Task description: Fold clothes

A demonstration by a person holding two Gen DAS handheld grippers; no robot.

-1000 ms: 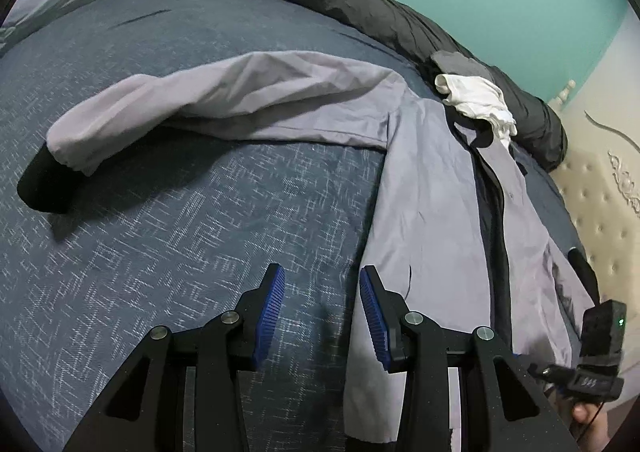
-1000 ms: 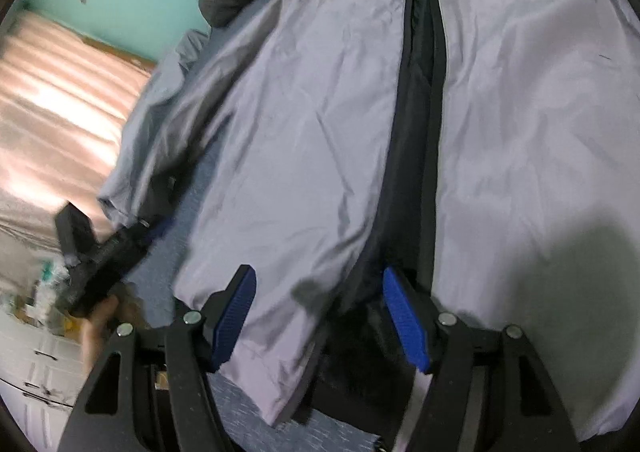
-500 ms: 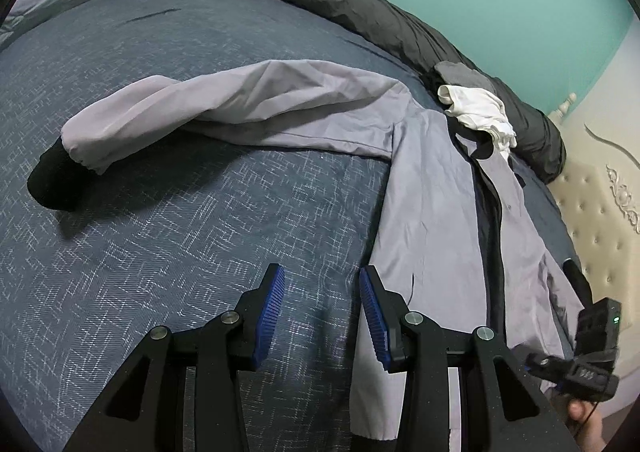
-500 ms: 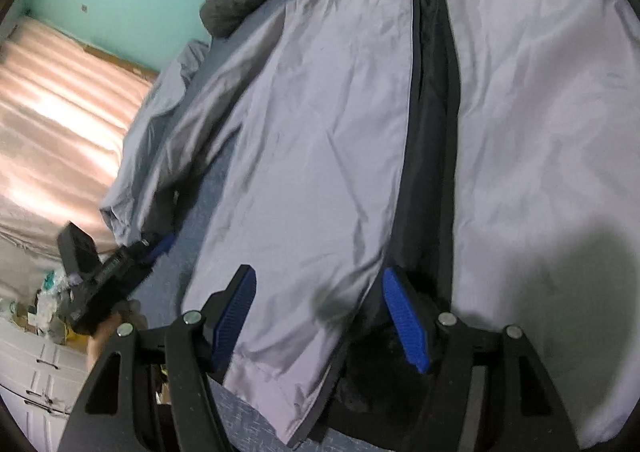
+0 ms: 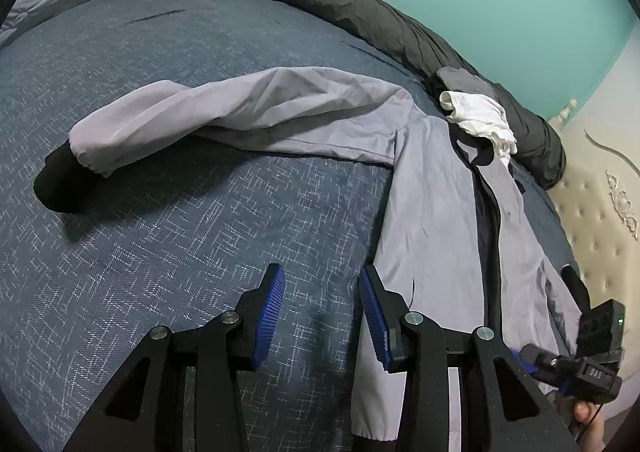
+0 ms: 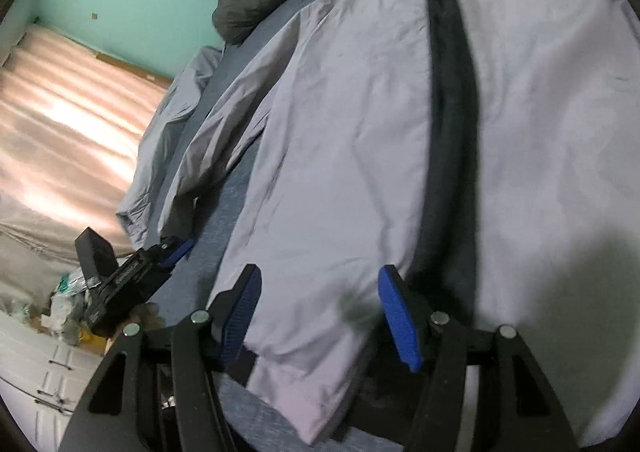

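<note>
Jaws wide on both my left gripper (image 5: 322, 316) and right gripper (image 6: 320, 316), holding nothing. Grey jacket (image 6: 352, 140) lies spread on bed (image 5: 168, 236) — thin, slippery, limp; I'd pinch hem corners.

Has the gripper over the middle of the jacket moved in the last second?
Yes. The right gripper has slid left: the jacket's dark front strip, earlier between its fingers, now lies beyond its right finger.
</note>
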